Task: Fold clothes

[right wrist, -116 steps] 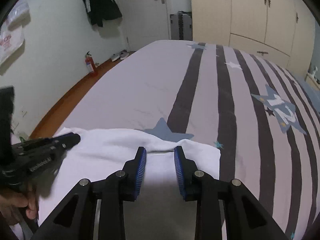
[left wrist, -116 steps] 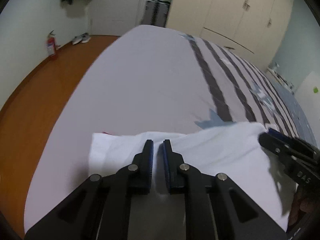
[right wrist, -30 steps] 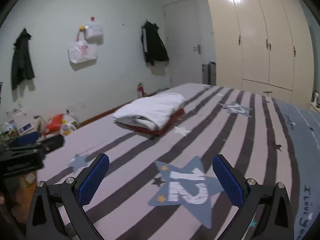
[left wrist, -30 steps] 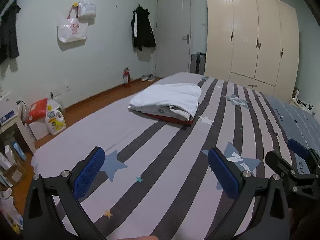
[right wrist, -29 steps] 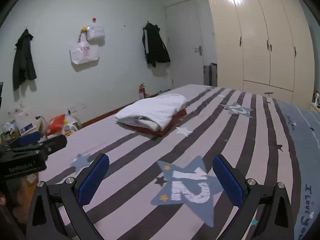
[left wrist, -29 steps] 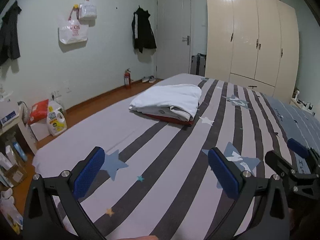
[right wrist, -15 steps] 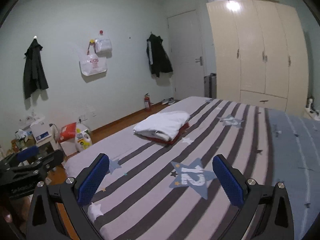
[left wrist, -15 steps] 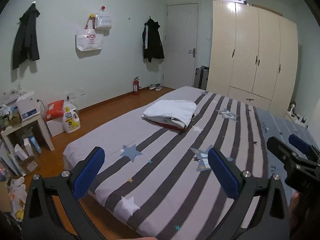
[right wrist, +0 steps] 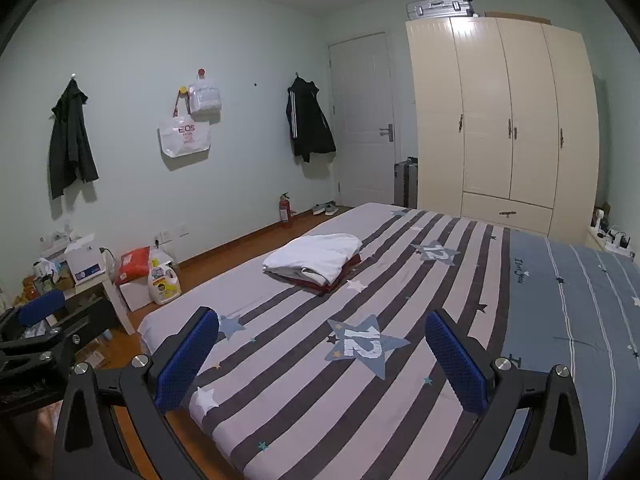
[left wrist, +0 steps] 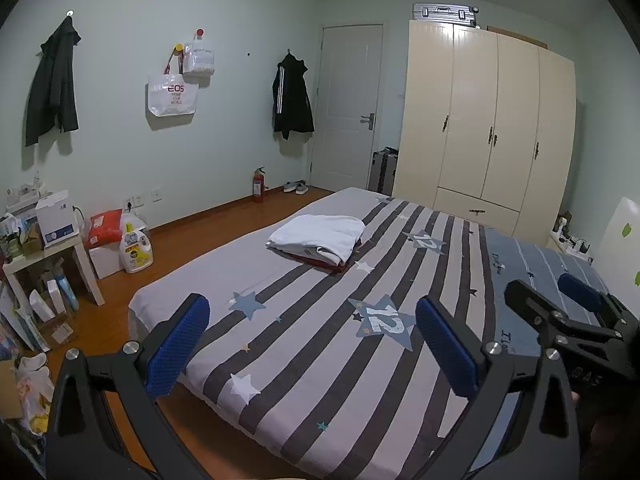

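Note:
A folded white garment (left wrist: 320,234) (right wrist: 318,254) lies on top of a folded dark red one (left wrist: 344,265) on the far left part of the striped bed (left wrist: 320,360) (right wrist: 400,400). My left gripper (left wrist: 312,340) is open and empty, held well back from the pile, near the bed's foot. My right gripper (right wrist: 322,356) is open and empty too, likewise far from the clothes. Each gripper shows at the edge of the other's view: the right gripper (left wrist: 560,304) and the left gripper (right wrist: 40,320).
A cream wardrobe (left wrist: 488,128) and white door (left wrist: 352,108) stand beyond the bed. Along the left wall are a small white table (left wrist: 52,252), a detergent jug (left wrist: 136,248), a fire extinguisher (left wrist: 259,185), hanging jackets and bags. Wooden floor runs left of the bed.
Both grippers have let go of the white garment, opened wide and pulled far back from the bed. The folded pile now lies small in the distance.

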Motion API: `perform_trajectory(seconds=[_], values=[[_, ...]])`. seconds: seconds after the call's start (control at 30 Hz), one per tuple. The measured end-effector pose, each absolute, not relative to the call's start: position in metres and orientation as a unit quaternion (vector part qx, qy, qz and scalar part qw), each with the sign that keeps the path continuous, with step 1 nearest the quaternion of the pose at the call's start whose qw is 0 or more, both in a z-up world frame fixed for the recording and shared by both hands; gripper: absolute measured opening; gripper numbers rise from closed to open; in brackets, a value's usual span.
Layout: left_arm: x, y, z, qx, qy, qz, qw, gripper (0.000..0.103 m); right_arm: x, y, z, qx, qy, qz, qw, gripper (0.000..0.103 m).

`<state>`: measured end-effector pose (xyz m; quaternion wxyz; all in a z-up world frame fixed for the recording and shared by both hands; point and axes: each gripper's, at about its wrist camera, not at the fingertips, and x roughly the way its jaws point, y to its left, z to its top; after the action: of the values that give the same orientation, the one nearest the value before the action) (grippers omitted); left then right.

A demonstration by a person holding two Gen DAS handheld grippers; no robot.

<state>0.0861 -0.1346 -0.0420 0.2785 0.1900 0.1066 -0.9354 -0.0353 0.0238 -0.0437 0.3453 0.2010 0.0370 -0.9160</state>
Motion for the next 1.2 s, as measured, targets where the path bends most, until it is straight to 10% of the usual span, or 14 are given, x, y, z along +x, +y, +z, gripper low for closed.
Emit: perform_trajectory(seconds=[1.2], values=[[0.084,-0.133,-0.042,0.195,0.099,-0.936,0.277,0.102,-0.028,0.032,-0.042,0.192,0.050,-0.918,0.342,0.102]])
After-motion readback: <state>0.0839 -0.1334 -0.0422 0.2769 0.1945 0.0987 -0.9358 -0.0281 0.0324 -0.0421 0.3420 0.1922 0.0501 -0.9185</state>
